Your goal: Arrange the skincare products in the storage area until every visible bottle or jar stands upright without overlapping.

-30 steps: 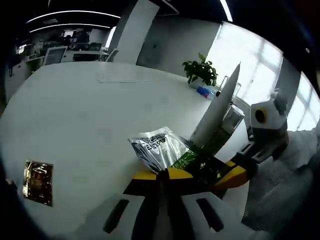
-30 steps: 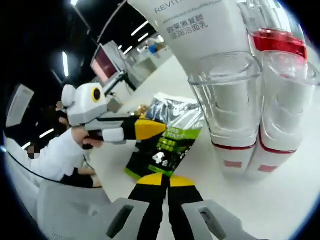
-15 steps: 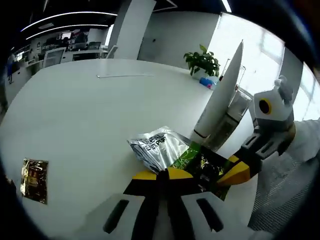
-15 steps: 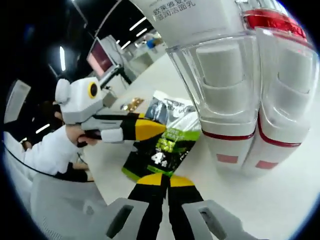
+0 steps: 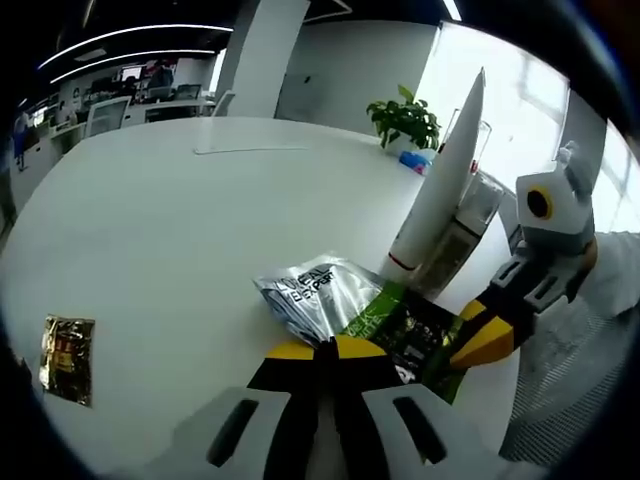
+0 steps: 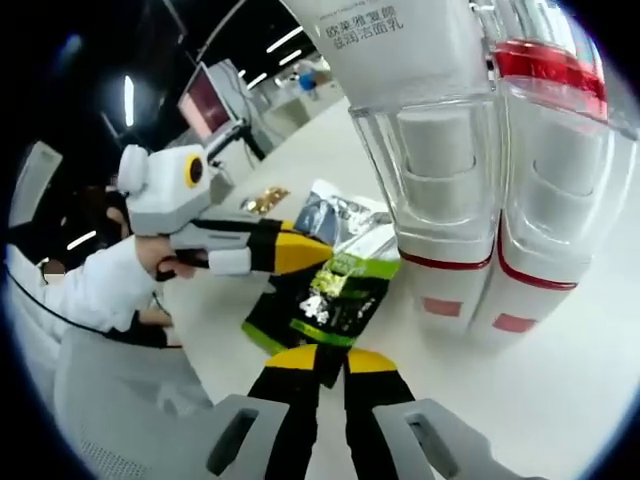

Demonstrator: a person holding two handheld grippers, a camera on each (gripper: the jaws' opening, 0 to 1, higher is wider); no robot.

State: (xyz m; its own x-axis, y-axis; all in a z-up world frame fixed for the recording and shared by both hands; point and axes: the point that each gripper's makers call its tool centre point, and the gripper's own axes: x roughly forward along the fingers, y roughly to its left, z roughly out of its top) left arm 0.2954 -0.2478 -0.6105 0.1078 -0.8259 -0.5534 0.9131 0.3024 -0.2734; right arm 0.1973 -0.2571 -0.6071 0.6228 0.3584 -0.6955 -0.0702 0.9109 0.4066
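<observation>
A white tube [image 5: 440, 190] stands cap-down in a clear organiser [image 5: 468, 225] on the white table [image 5: 180, 230]. In front of it a silver sachet [image 5: 315, 293] lies partly over a green-and-black sachet [image 5: 400, 325]. My left gripper [image 5: 325, 348] is shut at the silver sachet's near edge. My right gripper [image 5: 478, 338] comes in from the right at the green sachet's far edge. In the right gripper view, the right gripper [image 6: 333, 362] is shut on a corner of the green sachet [image 6: 325, 300]. The left gripper [image 6: 322, 256] touches the silver sachet [image 6: 335, 213]. The tube [image 6: 390, 40] and the organiser [image 6: 450, 150] loom close.
Two white bottles with red bands [image 6: 440, 270] [image 6: 525, 285] sit in the organiser's compartments. A gold sachet [image 5: 65, 355] lies apart at the table's left. A potted plant [image 5: 405, 122] and a blue item [image 5: 412, 160] stand at the far edge. A person's sleeve [image 6: 95, 290] is behind the left gripper.
Both views shifted slightly with the hands, and the organiser now looks nearer in the right gripper view. The sachets and both grippers keep the same places relative to each other.
</observation>
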